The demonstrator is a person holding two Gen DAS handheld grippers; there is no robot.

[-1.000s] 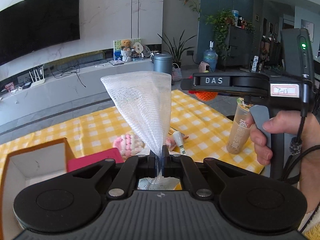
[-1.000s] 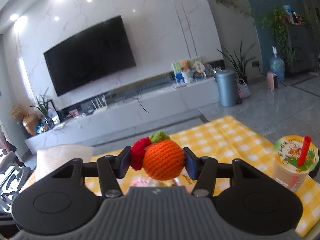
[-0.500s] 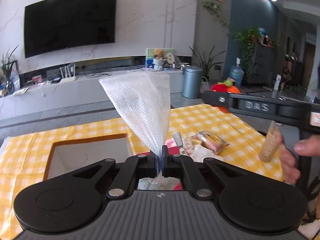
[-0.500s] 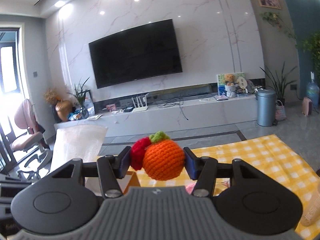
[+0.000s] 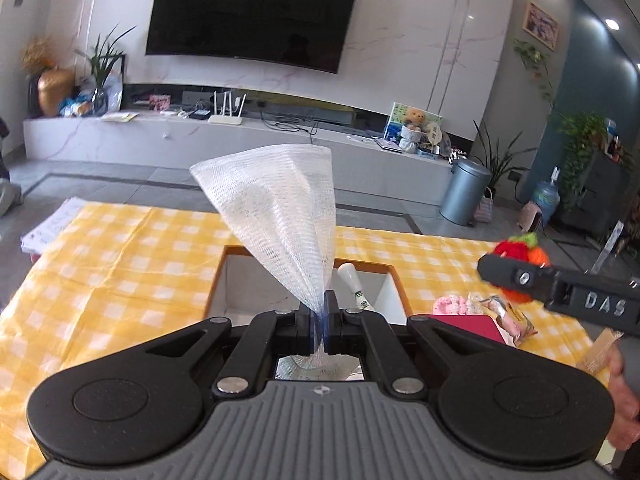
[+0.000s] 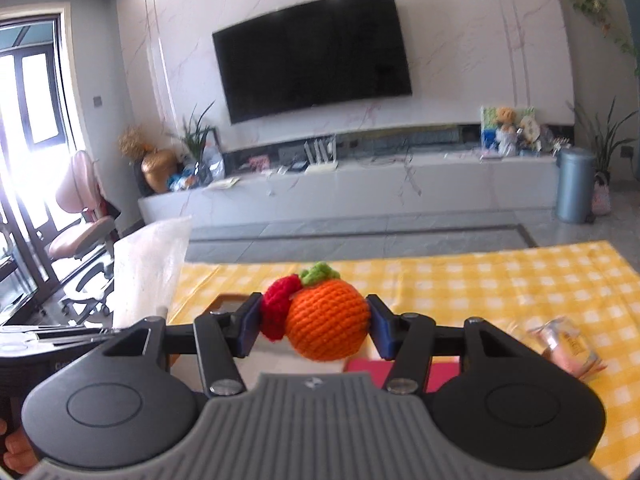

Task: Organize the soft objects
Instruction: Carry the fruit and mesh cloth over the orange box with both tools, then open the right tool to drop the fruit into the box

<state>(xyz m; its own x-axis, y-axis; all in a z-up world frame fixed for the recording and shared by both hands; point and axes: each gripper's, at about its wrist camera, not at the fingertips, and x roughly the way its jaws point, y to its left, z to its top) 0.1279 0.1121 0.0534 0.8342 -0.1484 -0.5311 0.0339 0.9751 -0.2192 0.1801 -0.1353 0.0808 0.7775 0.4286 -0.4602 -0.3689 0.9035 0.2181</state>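
My left gripper is shut on a white mesh foam sleeve that fans upward over an open cardboard box on the yellow checked tablecloth. My right gripper is shut on a crocheted orange fruit with a red piece and green leaf. In the left wrist view that right gripper comes in from the right, holding the crocheted fruit above the table. The mesh sleeve shows at the left of the right wrist view.
A pink crocheted item, a snack wrapper, a red flat thing and a white-capped tube lie right of the box. Papers sit at the table's far left corner. A bin stands on the floor beyond.
Both grippers have swung left across the table with their loads. The box now lies straight ahead of the left gripper, and the drink cup has left both views.
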